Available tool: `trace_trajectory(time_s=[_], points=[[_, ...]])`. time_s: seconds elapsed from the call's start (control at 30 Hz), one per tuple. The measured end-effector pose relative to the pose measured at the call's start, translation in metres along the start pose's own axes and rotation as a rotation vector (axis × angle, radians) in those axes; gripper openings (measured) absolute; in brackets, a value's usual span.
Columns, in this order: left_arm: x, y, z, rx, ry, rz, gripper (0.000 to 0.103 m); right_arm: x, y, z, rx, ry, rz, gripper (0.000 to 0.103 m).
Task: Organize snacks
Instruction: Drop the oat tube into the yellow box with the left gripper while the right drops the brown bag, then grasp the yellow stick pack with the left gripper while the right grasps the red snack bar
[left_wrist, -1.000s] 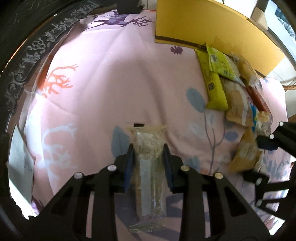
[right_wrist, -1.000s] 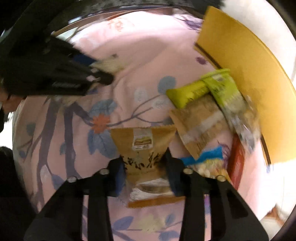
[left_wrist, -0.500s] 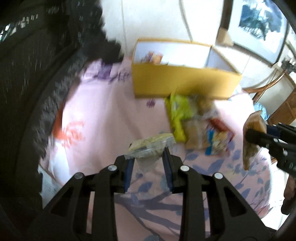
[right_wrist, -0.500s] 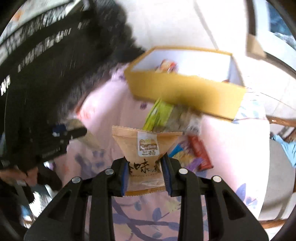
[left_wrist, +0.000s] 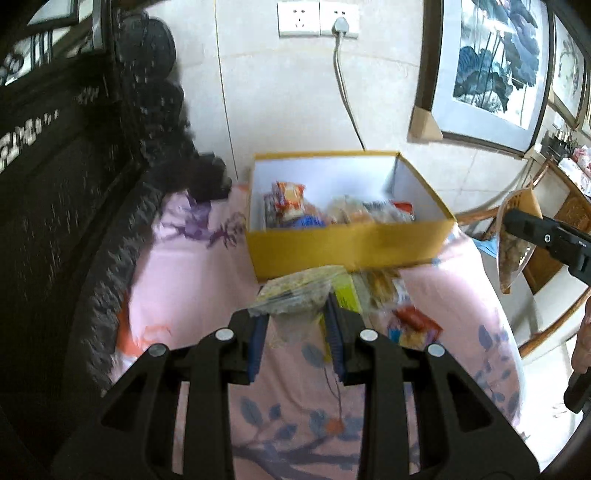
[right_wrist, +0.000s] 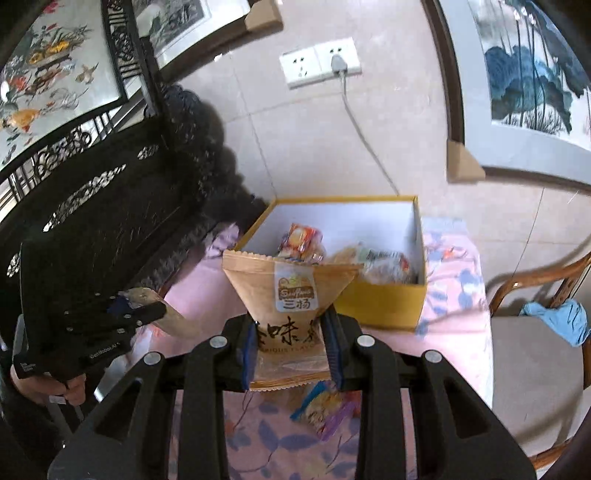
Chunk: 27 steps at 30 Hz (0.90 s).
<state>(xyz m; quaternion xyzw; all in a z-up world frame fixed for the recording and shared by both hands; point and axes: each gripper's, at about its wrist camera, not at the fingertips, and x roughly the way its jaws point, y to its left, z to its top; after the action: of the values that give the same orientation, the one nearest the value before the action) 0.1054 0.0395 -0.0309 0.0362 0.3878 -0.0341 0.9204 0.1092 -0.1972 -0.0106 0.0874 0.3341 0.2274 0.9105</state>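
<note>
The left gripper pinches a clear packet of pale snacks, held above the pink flowered cloth just near of the yellow box, which already has several snack packets inside. The right gripper is clamped on a brown paper packet, raised in front of the same box, with more loose snacks lying on the cloth below it.

Box on cloth, against wall; loose snacks before box; chair right.
</note>
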Motion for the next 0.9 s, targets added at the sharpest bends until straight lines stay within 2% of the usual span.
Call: trace_trajectory(time_s=[0.2, 0.4, 0.57, 0.63, 0.67, 0.7, 0.73, 0.77, 0.8, 0.87, 0.9], points=[[0.012, -0.004, 0.054, 0.032, -0.057, 0.014, 0.029, 0.022, -0.016, 0.029, 0.011, -0.047, -0.012, 0.031], [0.045, -0.004, 0.114, 0.061, -0.098, 0.039, 0.029, 0.053, -0.032, 0.072, -0.003, -0.088, -0.001, 0.031], [0.083, -0.01, 0.154, 0.103, -0.09, 0.034, 0.029, 0.078, -0.048, 0.104, -0.031, -0.108, -0.024, 0.031], [0.101, -0.011, 0.164, 0.086, -0.084, 0.04, 0.029, 0.092, -0.055, 0.112, -0.047, -0.101, -0.035, 0.032], [0.109, -0.009, 0.168, 0.066, -0.081, 0.048, 0.039, 0.102, -0.058, 0.115, -0.068, -0.084, -0.042, 0.041], [0.119, -0.006, 0.17, 0.024, -0.086, 0.072, 0.057, 0.116, -0.06, 0.117, -0.111, -0.063, -0.086, 0.085], [0.125, -0.003, 0.17, -0.015, -0.086, 0.104, 0.101, 0.123, -0.062, 0.117, -0.126, -0.054, -0.141, 0.102], [0.129, 0.0, 0.166, -0.073, -0.09, 0.147, 0.101, 0.129, -0.065, 0.116, -0.125, -0.049, -0.2, 0.102], [0.131, 0.002, 0.164, -0.092, -0.078, 0.137, 0.101, 0.134, -0.071, 0.113, -0.099, -0.028, -0.203, 0.102], [0.133, 0.005, 0.159, -0.104, -0.042, 0.093, 0.101, 0.131, -0.08, 0.103, -0.041, 0.009, -0.134, 0.102], [0.131, 0.006, 0.155, -0.114, -0.039, 0.113, 0.101, 0.129, -0.081, 0.099, -0.033, 0.019, -0.139, 0.102]])
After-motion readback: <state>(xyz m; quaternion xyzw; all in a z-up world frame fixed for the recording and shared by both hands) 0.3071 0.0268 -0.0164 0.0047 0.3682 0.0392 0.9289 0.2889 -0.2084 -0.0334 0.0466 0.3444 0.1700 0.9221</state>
